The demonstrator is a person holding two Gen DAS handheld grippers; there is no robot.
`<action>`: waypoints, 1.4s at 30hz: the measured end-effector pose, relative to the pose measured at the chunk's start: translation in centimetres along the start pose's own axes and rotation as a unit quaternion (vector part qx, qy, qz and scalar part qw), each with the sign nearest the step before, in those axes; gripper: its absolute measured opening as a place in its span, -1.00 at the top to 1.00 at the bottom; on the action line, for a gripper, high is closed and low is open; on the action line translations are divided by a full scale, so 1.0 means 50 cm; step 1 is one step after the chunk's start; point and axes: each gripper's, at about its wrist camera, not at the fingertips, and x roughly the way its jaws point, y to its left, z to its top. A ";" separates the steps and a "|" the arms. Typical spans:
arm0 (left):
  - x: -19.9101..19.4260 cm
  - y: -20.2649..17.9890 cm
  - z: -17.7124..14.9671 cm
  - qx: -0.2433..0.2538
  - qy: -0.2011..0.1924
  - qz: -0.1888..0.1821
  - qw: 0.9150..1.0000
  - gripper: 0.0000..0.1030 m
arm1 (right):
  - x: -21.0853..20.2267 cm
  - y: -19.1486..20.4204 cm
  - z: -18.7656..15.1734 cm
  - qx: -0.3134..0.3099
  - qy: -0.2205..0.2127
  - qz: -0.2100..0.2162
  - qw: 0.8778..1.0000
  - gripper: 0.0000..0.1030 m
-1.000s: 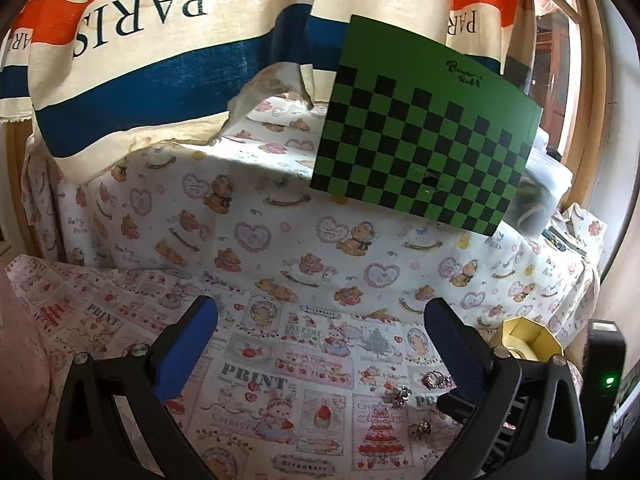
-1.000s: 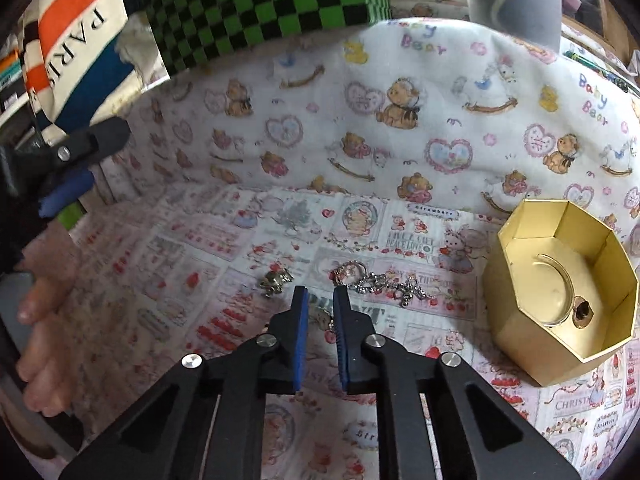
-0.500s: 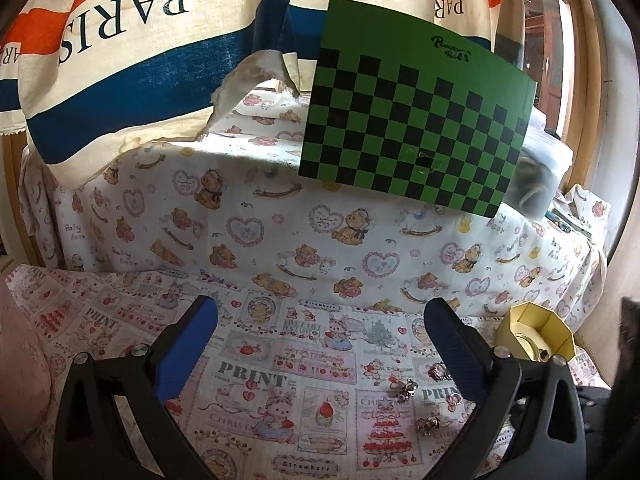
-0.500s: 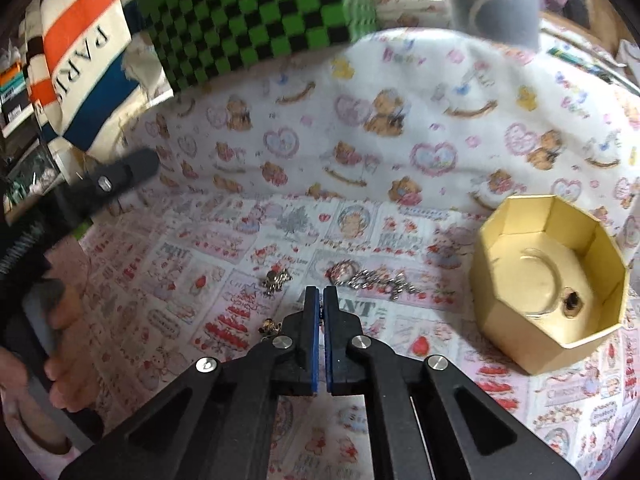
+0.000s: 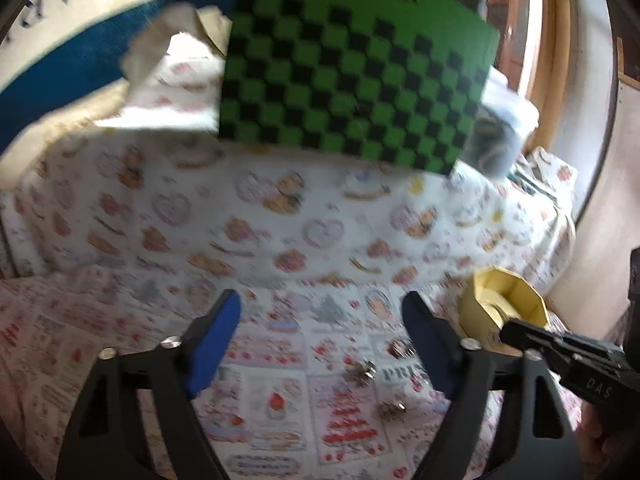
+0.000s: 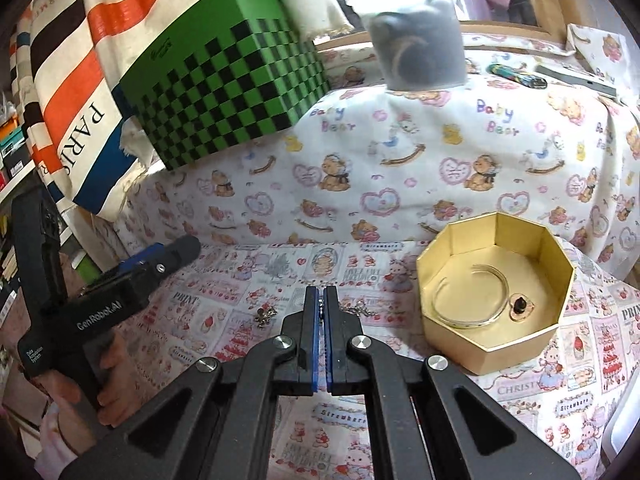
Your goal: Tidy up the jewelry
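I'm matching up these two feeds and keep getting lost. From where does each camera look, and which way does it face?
Left wrist: rides the open left gripper, facing the checkered box; the right gripper's tip shows at its right.
Right wrist: rides the shut right gripper, looking down at the printed cloth; the left gripper and hand show at left.
Shared: the gold octagonal box, checkered box, loose jewelry.

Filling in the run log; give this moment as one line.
right gripper: shut, holding something small | left gripper: open, empty | gold box: bangle inside | cloth: loose pieces
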 end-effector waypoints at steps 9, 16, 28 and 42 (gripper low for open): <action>0.063 -0.025 -0.031 -0.003 0.094 -0.049 0.994 0.22 | -0.008 -0.007 0.003 0.009 -0.003 0.001 1.000 0.95; 0.091 -0.046 -0.051 0.016 0.127 -0.039 0.991 0.65 | -0.015 -0.013 0.006 0.016 -0.006 0.000 1.000 0.95; 0.099 -0.041 -0.057 0.008 0.142 -0.054 0.988 0.77 | -0.019 -0.013 0.007 0.017 -0.008 -0.003 1.000 0.95; 0.086 -0.058 -0.054 0.016 0.128 -0.060 0.990 0.98 | -0.027 -0.015 0.009 0.016 -0.013 -0.005 1.000 0.95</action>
